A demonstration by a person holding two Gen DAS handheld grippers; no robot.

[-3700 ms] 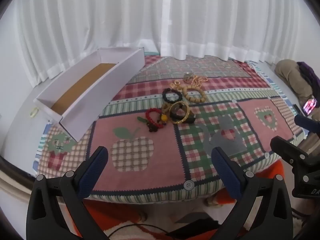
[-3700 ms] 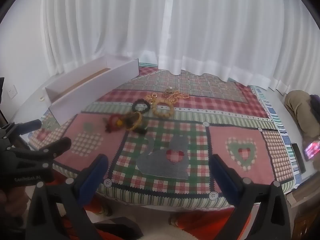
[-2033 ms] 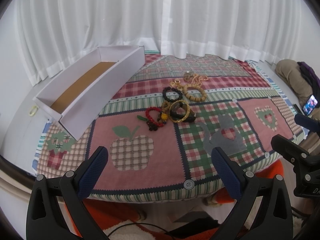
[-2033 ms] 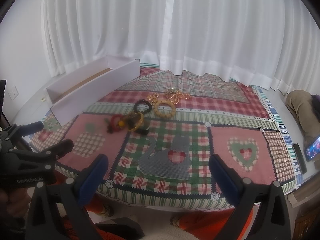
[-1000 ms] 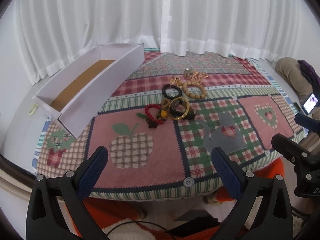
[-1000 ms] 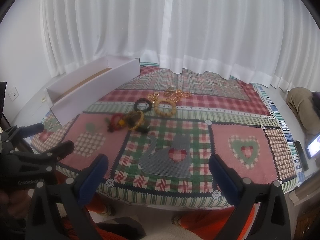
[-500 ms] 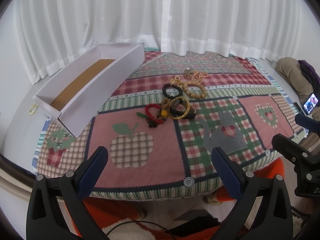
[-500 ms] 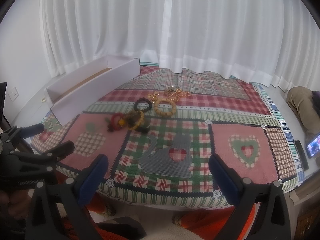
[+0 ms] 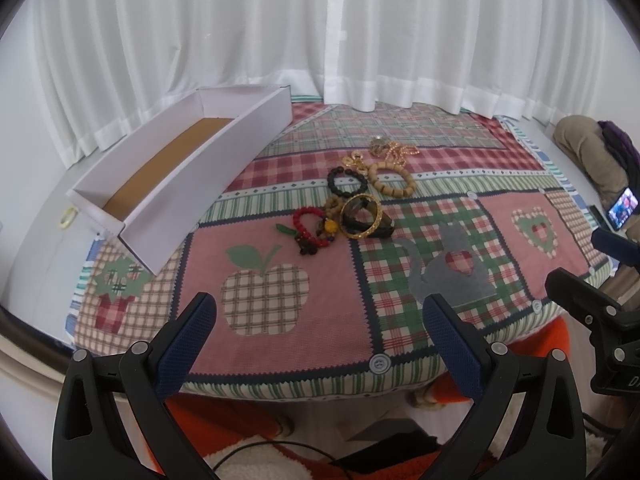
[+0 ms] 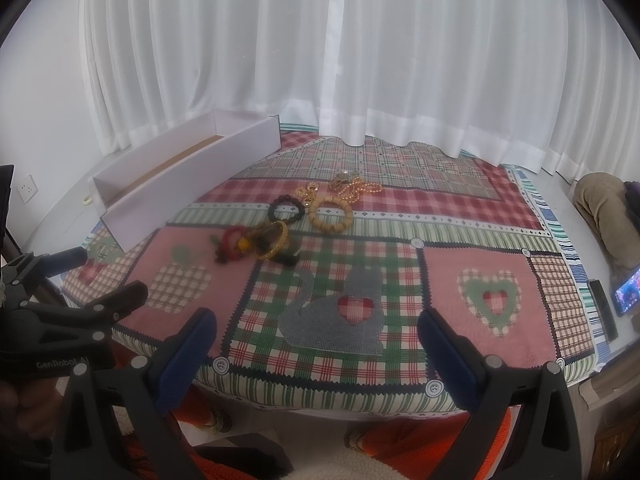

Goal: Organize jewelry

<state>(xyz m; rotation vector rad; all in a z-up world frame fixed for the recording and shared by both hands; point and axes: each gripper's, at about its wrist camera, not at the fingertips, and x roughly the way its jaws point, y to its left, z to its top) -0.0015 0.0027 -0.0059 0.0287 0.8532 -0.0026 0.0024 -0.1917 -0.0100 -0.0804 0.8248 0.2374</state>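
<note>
A pile of jewelry lies mid-table on the patchwork cloth: a red bead bracelet (image 9: 307,224), a gold bangle (image 9: 362,222), a black bead bracelet (image 9: 347,182), a tan wooden bead bracelet (image 9: 394,180) and gold chains (image 9: 394,148). The pile also shows in the right wrist view (image 10: 276,236). A long white box (image 9: 184,172) with a brown floor stands open at the table's left. My left gripper (image 9: 320,320) and my right gripper (image 10: 316,336) are both open and empty, held off the table's near edge, well short of the jewelry.
White curtains hang behind the table. The patchwork cloth (image 9: 440,240) covers the table. A person's legs (image 9: 580,152) and a phone (image 9: 622,213) are on the floor at the right. An orange rug (image 10: 400,440) lies below the near edge.
Both grippers have shifted only slightly; the view sways a little. The jewelry and the box have not moved.
</note>
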